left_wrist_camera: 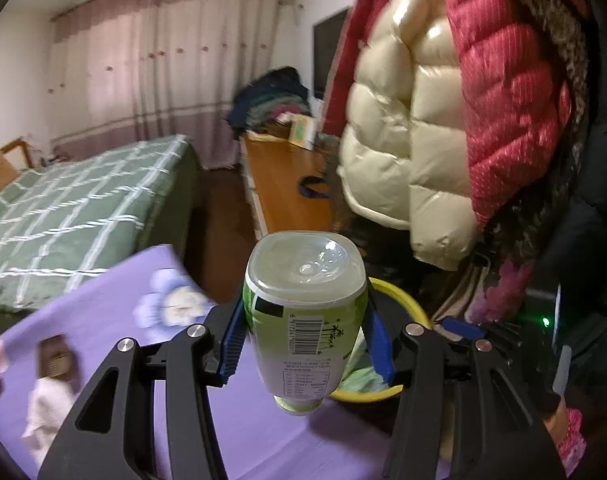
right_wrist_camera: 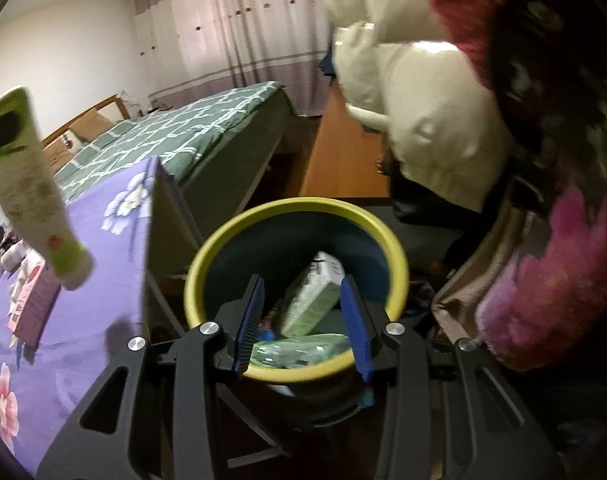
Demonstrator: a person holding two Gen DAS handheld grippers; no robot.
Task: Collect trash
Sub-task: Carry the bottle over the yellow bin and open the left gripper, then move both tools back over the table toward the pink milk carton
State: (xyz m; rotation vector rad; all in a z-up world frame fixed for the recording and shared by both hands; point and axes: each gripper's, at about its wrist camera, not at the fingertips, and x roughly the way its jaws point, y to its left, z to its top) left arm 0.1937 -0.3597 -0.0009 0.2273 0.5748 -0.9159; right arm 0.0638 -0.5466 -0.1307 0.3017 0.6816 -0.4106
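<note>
The left gripper [left_wrist_camera: 305,334] pinches a green-labelled bottle [left_wrist_camera: 303,316] at centre frame. The right gripper [right_wrist_camera: 303,320], spread and empty, frames the yellow-rimmed bin [right_wrist_camera: 399,264]. Hanging puffy coats [right_wrist_camera: 443,128] crowd the upper right above it.

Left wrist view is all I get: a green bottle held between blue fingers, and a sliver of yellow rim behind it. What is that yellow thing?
Observer: The rim of a trash bin, dark blue inside, standing on the floor beside the purple-covered table.
Operator: Is anything in it yet?
Observer: Yes. A pale green carton leans inside, and a crumpled green plastic bottle lies below it.
Operator: What is the other hand doing?
Observer: The right gripper hangs over the bin's mouth with nothing between its fingers.
Operator: And my bottle, has it reached the bin?
Observer: No. From the right wrist view the held bottle hangs neck-down above the table, left of the bin.
</note>
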